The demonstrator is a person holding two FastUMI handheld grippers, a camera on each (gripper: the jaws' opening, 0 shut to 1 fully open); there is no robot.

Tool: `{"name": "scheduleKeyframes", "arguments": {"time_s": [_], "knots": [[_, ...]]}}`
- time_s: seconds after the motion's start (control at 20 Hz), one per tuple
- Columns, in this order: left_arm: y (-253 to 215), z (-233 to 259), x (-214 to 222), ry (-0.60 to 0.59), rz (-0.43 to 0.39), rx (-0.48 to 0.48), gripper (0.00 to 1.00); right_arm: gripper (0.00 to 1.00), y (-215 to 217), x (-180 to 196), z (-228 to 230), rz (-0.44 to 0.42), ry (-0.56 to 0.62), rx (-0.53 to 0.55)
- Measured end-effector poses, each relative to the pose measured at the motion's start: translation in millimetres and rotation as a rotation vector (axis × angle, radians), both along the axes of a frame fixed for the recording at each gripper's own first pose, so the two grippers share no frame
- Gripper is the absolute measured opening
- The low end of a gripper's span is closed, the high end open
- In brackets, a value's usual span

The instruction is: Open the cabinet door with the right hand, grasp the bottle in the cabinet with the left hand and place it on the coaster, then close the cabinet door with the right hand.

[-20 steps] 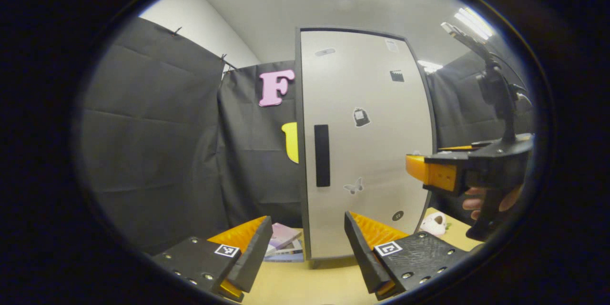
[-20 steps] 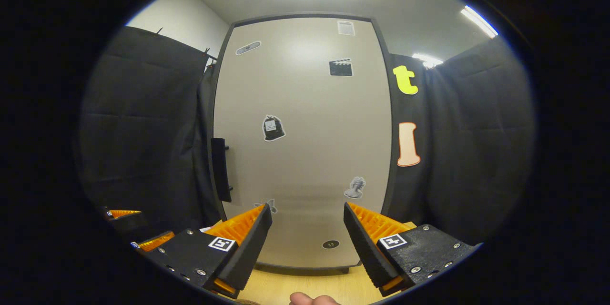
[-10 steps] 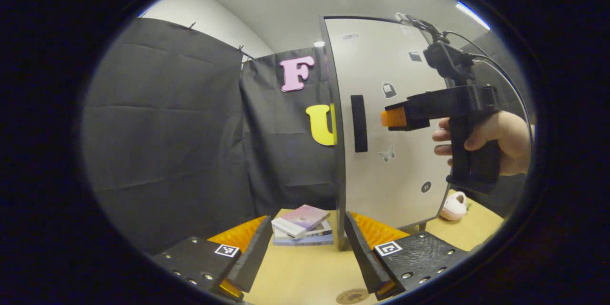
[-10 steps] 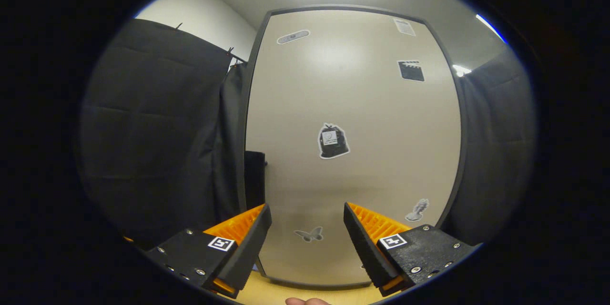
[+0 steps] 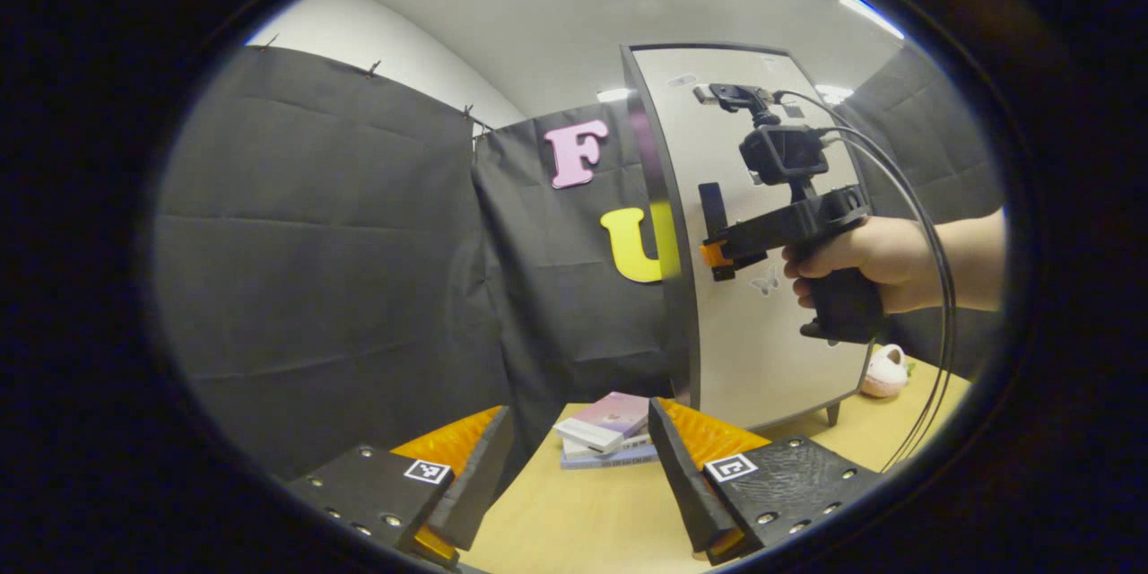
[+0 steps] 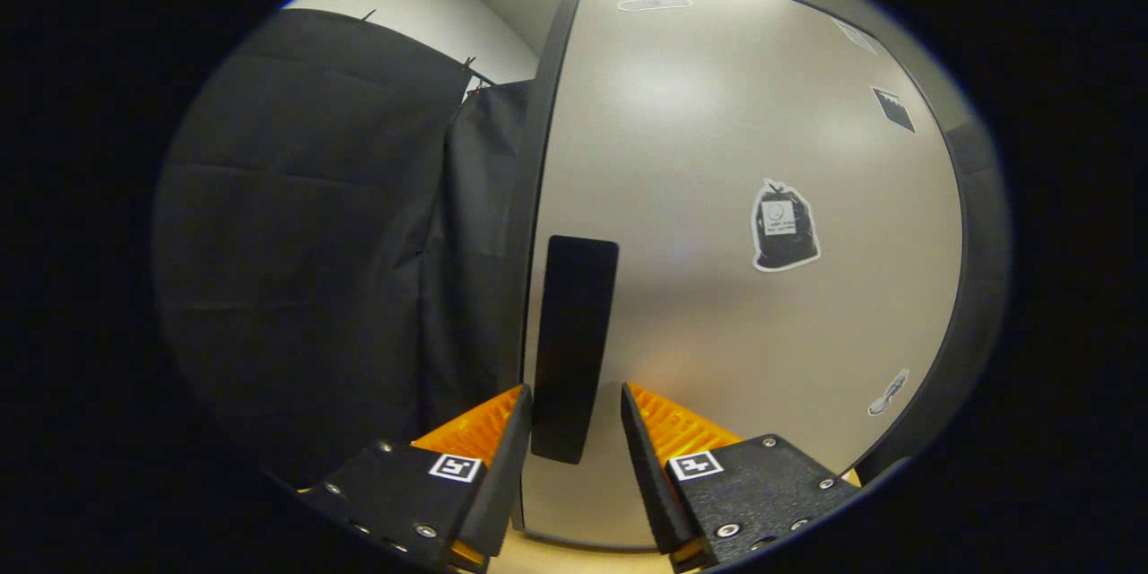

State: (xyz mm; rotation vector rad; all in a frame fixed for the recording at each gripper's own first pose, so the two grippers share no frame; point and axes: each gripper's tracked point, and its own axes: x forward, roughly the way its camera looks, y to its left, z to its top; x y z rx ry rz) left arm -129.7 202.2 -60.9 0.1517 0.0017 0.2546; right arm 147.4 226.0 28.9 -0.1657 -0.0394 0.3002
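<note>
The pale cabinet door [image 6: 717, 242] with small stickers is closed, so what stands inside is hidden. Its black upright handle [image 6: 574, 350] stands between the fingers of my right gripper [image 6: 569, 439]. The jaws have narrowed around it, with a thin gap on each side. From the left gripper view, the same gripper [image 5: 715, 256] is held by a hand [image 5: 861, 260] at the handle [image 5: 713, 211] of the cabinet [image 5: 771, 332]. My left gripper [image 5: 578, 466] hangs open and empty over the wooden table [image 5: 574, 520], left of the cabinet.
A stack of books [image 5: 605, 435] lies on the table by the cabinet's left foot. A pink plush slipper [image 5: 883, 372] sits to the right of the cabinet. Cables [image 5: 933, 332] trail from the right gripper. Black cloth walls close in the booth.
My right gripper has moved in to the door's left edge; the handle now stands between its fingers, which have narrowed. My left gripper has swung left and back from the cabinet.
</note>
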Motion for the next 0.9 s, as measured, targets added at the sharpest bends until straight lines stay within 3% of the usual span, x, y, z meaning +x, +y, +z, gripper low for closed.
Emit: {"name": "scheduleKeyframes", "arguments": {"time_s": [0.05,0.1,0.25,0.4,0.6,0.9], "knots": [[1.8,1.2,-1.8,-0.004,-0.001,0.0,0.87,0.53,0.7,2.8,-0.9,-0.015,-0.005,-0.015],[3.6,2.4,-2.6,-0.007,-0.001,0.001,0.9,0.4,-1.3,0.0,0.1,-0.02,0.001,-0.005],[3.9,2.4,-3.4,-0.011,-0.015,0.003,0.9,0.33,-0.8,3.4,-1.0,0.008,0.046,0.081],[1.6,1.6,-4.3,-0.009,-0.021,0.0,0.9,0.24,-1.7,0.4,-2.2,0.036,0.044,0.06],[-4.6,2.7,-4.1,-0.008,-0.042,0.001,0.87,0.2,-2.2,-13.0,-2.1,0.095,0.049,0.059],[-23.8,13.8,-1.7,-0.014,-0.083,0.02,0.9,0.2,-7.4,-37.2,-1.9,0.191,0.056,0.054]]}}
